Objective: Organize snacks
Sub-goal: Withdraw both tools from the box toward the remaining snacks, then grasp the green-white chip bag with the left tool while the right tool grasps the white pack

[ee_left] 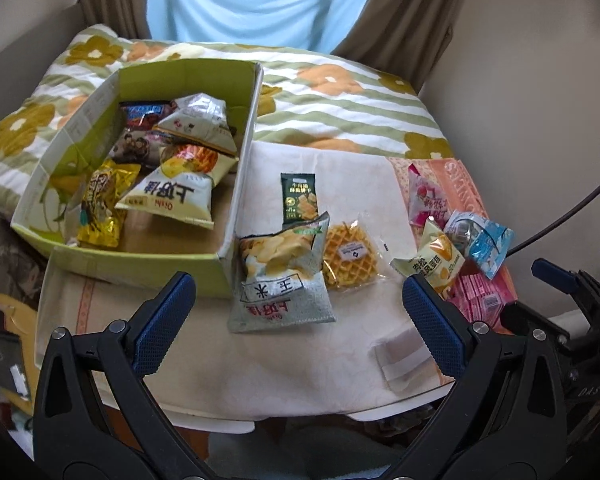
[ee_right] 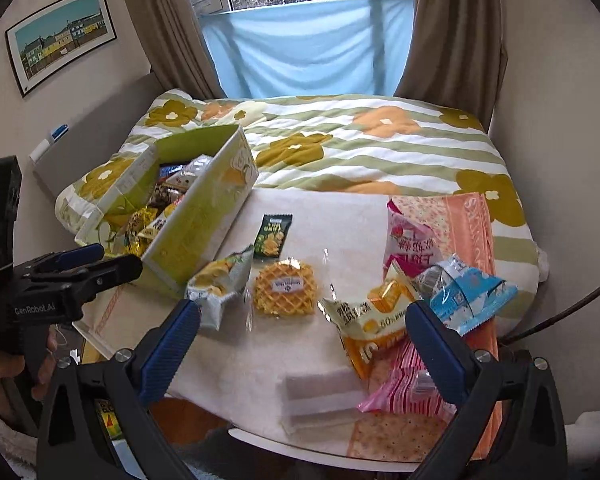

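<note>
Both sets of blue fingers are spread wide and holding nothing, left gripper (ee_left: 298,300) and right gripper (ee_right: 302,330) hovering over my near desk edge. Green cardboard box (ee_left: 242,184) at the far-left corner has several snack bags inside. Grey-white chip bag (ee_left: 282,276) leans on its near corner, clear-wrapped waffle (ee_left: 350,258) just beside it. Pink, blue and yellow packets (ee_right: 432,296) are piled along the right edge.
</note>
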